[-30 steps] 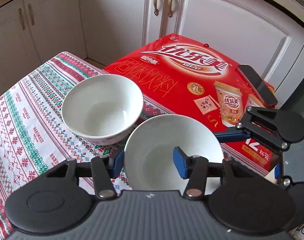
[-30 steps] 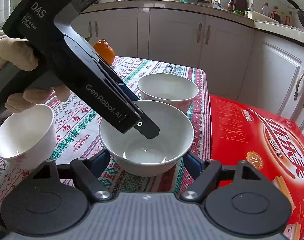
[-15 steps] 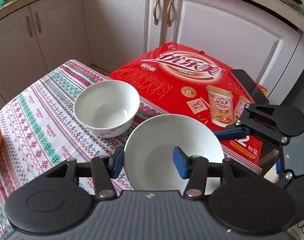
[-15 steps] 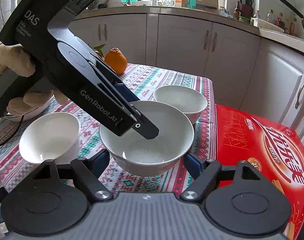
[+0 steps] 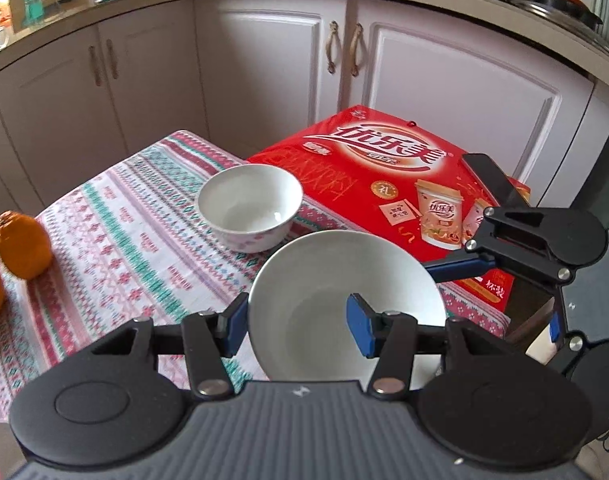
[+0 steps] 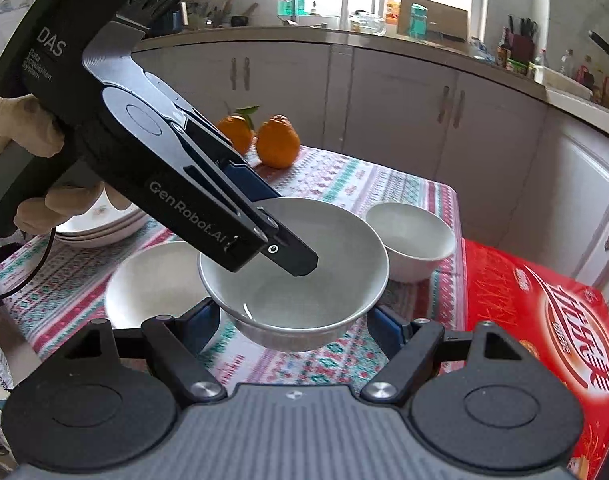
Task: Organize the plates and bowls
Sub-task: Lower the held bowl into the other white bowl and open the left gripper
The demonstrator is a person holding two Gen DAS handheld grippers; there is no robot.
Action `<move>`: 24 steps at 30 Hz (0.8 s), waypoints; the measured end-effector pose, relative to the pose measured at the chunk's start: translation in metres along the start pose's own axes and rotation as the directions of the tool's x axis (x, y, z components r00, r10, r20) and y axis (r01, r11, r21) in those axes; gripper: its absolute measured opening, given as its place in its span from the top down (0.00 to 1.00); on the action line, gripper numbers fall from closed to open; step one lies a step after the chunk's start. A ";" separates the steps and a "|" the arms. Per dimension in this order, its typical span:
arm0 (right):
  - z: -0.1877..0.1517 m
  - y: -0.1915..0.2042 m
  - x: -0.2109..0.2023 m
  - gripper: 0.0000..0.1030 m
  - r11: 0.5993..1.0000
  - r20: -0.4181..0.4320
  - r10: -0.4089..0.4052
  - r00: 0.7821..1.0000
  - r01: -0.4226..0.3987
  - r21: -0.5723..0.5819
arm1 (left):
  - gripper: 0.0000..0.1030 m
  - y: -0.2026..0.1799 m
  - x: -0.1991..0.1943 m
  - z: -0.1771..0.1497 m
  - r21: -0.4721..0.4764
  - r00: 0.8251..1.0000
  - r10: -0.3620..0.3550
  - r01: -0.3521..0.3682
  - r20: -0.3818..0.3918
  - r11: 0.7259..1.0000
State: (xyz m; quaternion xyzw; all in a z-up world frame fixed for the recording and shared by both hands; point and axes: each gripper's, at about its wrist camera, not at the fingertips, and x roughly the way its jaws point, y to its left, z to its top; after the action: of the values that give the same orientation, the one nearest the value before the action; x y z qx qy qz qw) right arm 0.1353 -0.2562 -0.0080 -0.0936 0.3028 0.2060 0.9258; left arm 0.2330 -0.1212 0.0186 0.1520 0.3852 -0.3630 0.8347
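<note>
My left gripper (image 5: 298, 326) is shut on the rim of a large white bowl (image 5: 344, 300), one finger inside and one outside, and holds it in the air above the table. The held bowl (image 6: 300, 280) also shows in the right wrist view, with the left gripper (image 6: 282, 236) clamped on its near-left rim. My right gripper (image 6: 292, 328) is open, its blue pads on either side below the bowl, not touching it. A smaller white bowl (image 5: 250, 206) stands on the tablecloth beyond. Another white bowl (image 6: 156, 280) sits on the table at left.
A red drinks box (image 5: 384, 176) with a dark phone (image 5: 490, 180) on it lies beside the table. Two oranges (image 6: 278, 142) stand at the far table edge. Stacked white plates (image 6: 100, 224) sit at the left. White cabinets (image 5: 280, 64) stand behind.
Both grippers and the held bowl have risen and drawn back from the table. The small bowl on the cloth now looks farther away, and the oranges and plate stack have come into view.
</note>
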 end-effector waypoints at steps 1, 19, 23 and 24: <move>0.001 0.003 0.000 0.18 1.000 0.002 0.006 1.000 -0.006 -0.006 | 0.50 0.002 -0.004 -0.003 -0.006 1.000 0.004 -0.004 0.004 1.000; 0.018 0.048 0.018 0.18 0.988 -0.018 0.129 0.991 -0.130 -0.079 | 0.50 0.031 -0.042 -0.047 -0.117 0.996 0.090 -0.089 0.006 0.989; 0.017 0.052 0.025 0.18 0.984 -0.038 0.151 0.988 -0.154 -0.087 | 0.50 0.034 -0.040 -0.056 -0.135 0.995 0.094 -0.095 -0.016 0.986; 0.016 0.053 0.027 0.18 0.983 -0.043 0.158 0.987 -0.161 -0.085 | 0.50 0.034 -0.039 -0.058 -0.139 0.995 0.093 -0.096 -0.023 0.986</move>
State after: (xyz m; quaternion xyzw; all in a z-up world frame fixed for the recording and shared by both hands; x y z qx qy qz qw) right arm 0.1406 -0.1951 -0.0142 -0.1134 0.3165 0.2910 0.8957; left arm 0.2096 -0.0474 0.0087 0.1140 0.4088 -0.2939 0.8565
